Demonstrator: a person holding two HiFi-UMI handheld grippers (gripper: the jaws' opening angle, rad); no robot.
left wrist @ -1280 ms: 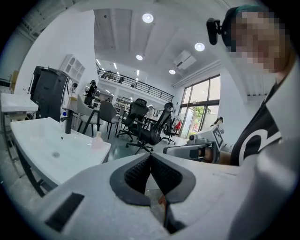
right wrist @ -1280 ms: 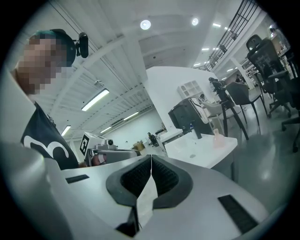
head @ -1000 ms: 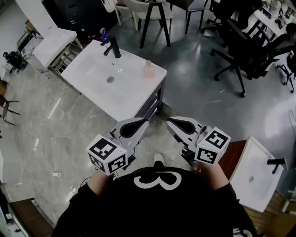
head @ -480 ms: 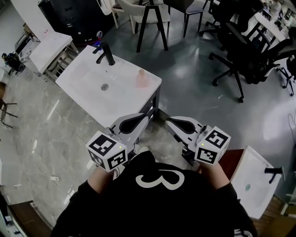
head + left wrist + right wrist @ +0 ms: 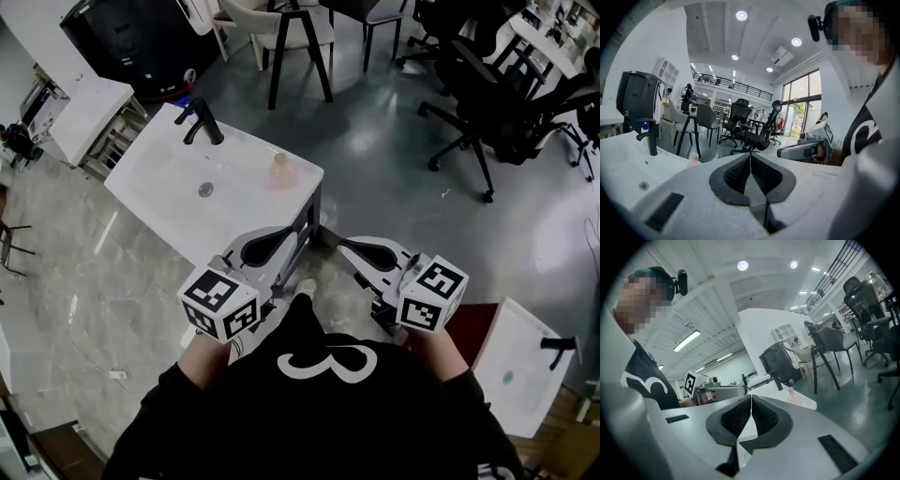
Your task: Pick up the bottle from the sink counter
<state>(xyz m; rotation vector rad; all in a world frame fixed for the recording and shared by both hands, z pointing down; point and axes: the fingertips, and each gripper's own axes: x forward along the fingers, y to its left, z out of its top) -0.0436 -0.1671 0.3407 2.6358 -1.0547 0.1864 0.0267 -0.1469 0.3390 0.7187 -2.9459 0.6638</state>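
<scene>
I hold the left claw (image 5: 750,156) and the right claw (image 5: 751,399) level in front of me, each clenched on nothing, because, as I judge it, I am not yet close enough to the white sink counter (image 5: 164,192) to reach. The small pale pink translucent bottle (image 5: 280,171) stands upright on that counter, to the right of the black faucet (image 5: 202,122) and well apart from both claws.

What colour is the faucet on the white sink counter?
Black; the curved faucet shows best in the head view.
</scene>
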